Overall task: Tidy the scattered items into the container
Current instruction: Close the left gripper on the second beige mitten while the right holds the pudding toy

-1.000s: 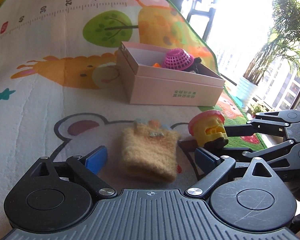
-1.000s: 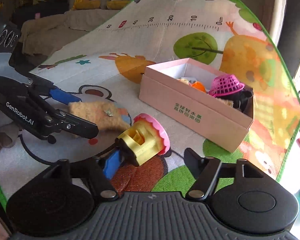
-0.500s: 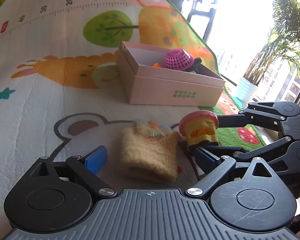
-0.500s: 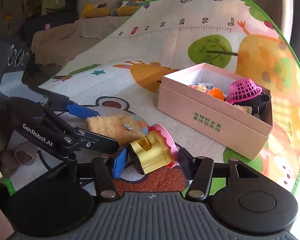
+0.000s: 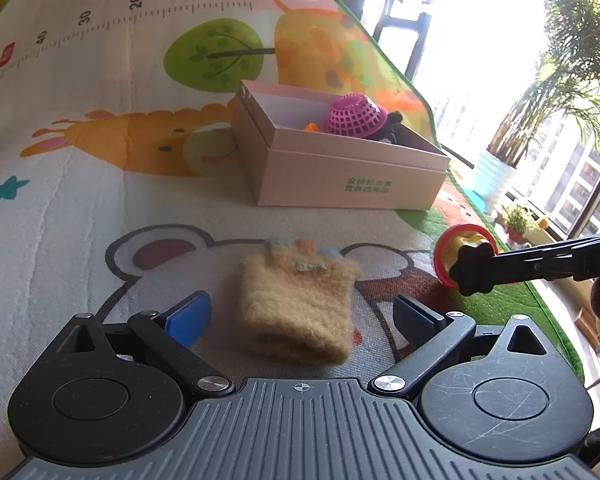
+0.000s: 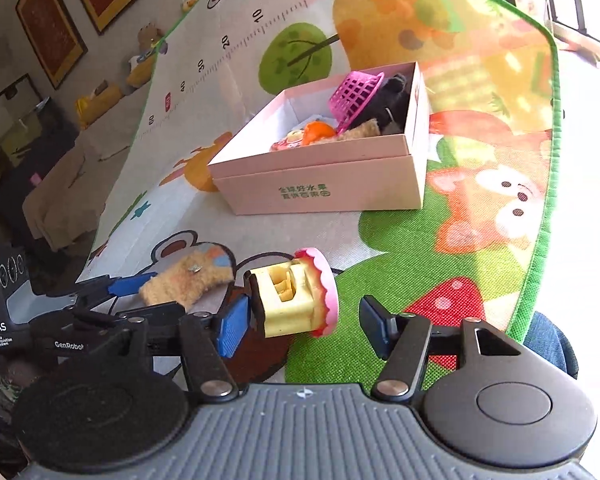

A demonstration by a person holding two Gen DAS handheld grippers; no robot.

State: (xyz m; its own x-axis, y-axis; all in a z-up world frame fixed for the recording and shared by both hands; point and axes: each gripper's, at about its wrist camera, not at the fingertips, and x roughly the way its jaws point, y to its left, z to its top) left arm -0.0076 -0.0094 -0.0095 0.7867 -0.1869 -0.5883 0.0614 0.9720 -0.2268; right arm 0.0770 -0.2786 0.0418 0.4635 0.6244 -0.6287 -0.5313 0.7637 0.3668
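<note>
A tan woolly pouch (image 5: 296, 304) lies flat on the play mat, between the blue pads of my left gripper (image 5: 300, 316). Those jaws are opening and neither pad touches the pouch. My right gripper (image 6: 302, 328) has a yellow toy with a pink rim (image 6: 292, 300) between its jaws, which are opening. The toy rests against the left pad, and a gap shows between its rim and the right pad. In the left wrist view the right gripper (image 5: 472, 270) appears edge-on at the right with the toy (image 5: 460, 244). The pink box (image 6: 320, 188) stands beyond, holding a magenta basket (image 6: 354, 94) and other toys.
The play mat's green edge (image 6: 550, 184) runs close on the right, with bare floor past it. A potted palm (image 5: 496, 176) and windows stand beyond the box. A sofa and shelves (image 6: 52, 184) lie off the mat's left side.
The right gripper rolled and carried the toy away from the pouch towards the mat's edge. Its jaws closed on the toy, then widened. The left gripper stayed put over the pouch.
</note>
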